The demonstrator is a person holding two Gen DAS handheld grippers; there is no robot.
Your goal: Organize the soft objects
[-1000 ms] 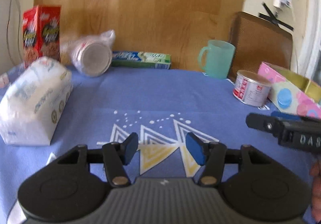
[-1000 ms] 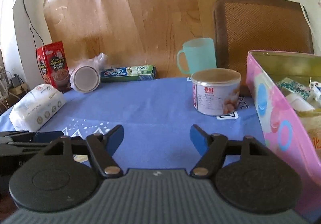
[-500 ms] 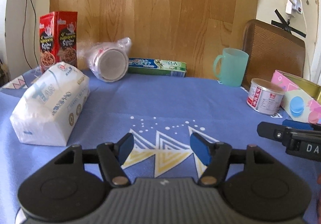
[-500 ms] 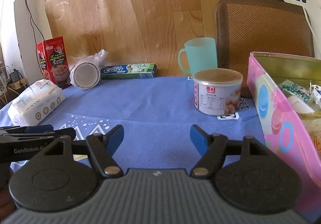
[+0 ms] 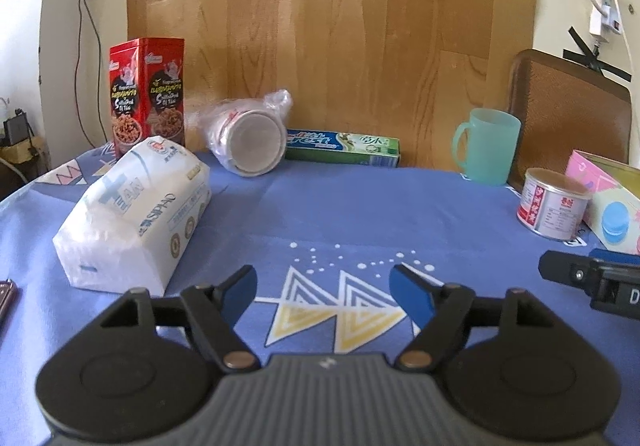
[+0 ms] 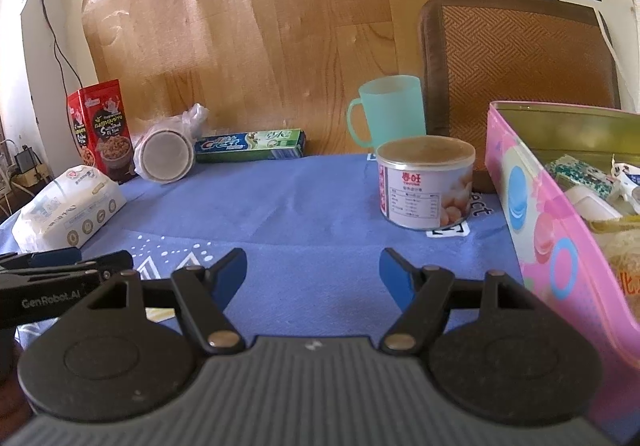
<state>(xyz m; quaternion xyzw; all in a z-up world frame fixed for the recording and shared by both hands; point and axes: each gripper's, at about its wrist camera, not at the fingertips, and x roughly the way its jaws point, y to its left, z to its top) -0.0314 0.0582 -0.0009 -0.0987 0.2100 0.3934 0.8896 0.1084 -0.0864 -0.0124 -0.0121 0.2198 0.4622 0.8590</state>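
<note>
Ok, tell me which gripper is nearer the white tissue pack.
Left. The left gripper hangs just right of the white tissue pack, jaws open. The right gripper is farther right, nearer the pink box.

Open lane: bare blue tablecloth (image 5: 360, 206) across the frame's middle.
Left block: tissue pack (image 5: 132, 218), middle left.
Right block: can (image 6: 426, 182) and pink box (image 6: 552, 230), right side.
Back row: cup (image 5: 486, 150), toothpaste box (image 5: 344, 146).
</note>
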